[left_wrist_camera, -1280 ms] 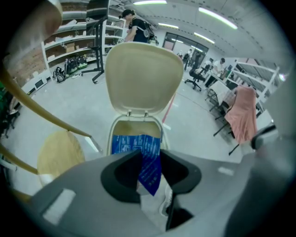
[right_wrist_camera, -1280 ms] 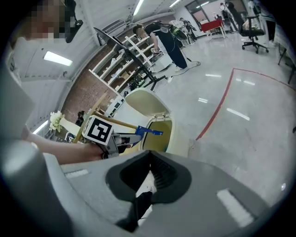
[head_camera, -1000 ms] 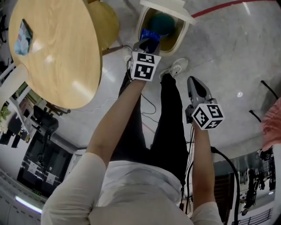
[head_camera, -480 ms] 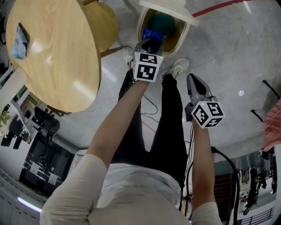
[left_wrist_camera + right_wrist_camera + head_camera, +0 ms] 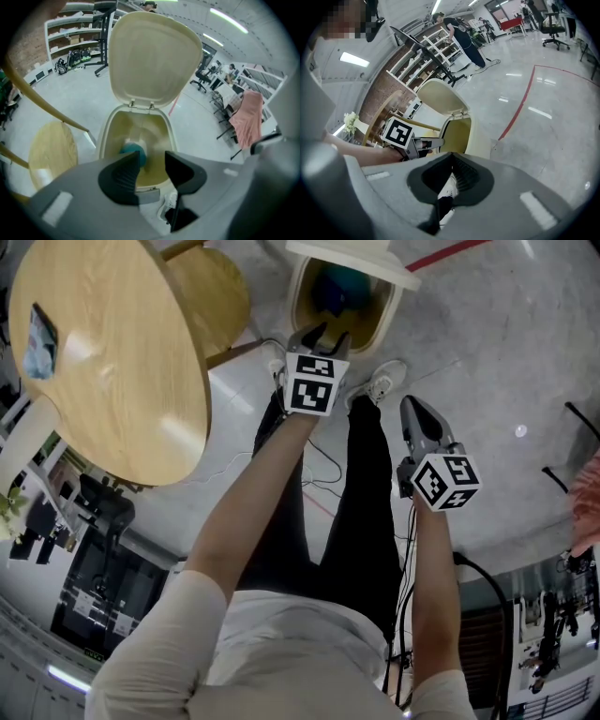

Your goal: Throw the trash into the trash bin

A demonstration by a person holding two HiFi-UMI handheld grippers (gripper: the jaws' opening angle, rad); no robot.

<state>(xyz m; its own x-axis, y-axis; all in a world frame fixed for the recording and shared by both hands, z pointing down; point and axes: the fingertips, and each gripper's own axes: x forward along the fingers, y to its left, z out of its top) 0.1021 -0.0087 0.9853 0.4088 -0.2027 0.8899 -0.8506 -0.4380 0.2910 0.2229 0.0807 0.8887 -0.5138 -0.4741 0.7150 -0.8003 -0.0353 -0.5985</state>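
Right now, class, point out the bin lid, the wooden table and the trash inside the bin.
bin lid (image 5: 152, 56), left gripper view, inner face
wooden table (image 5: 112, 352), head view, bare top
trash (image 5: 133, 151), left gripper view, teal part

The trash bin (image 5: 154, 61) is smooth cream plastic with a bit of a sheen. The round surface (image 5: 122, 362) is pale wood, satin finish. The floor (image 5: 487, 352) looks like polished grey concrete, properly glossy. The left gripper (image 5: 151, 159) is matt grey plastic with matt black fingers (image 5: 119, 180).
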